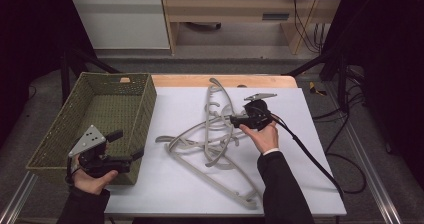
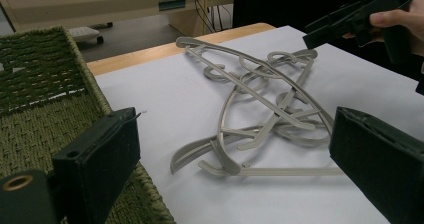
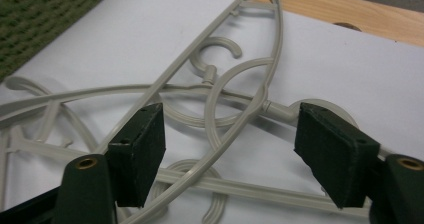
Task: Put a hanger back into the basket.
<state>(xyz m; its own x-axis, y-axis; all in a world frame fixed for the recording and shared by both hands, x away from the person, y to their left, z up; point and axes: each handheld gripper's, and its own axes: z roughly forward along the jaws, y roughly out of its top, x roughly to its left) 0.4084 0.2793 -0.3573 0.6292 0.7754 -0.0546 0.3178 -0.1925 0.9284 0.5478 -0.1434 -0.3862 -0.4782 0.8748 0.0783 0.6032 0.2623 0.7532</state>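
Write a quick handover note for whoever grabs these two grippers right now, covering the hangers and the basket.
Left gripper: open, holding nothing, beside the green woven basket at its near right corner.
Right gripper: open, jaws straddling bars of the tangled grey hangers, not yet closed.
Hangers: all in one interlocked heap on the white tabletop, right of the basket.
Done: no hanger can be seen in the basket.
Left: probably close on one hanger, work it free of the tangle, and move it; the others follow.
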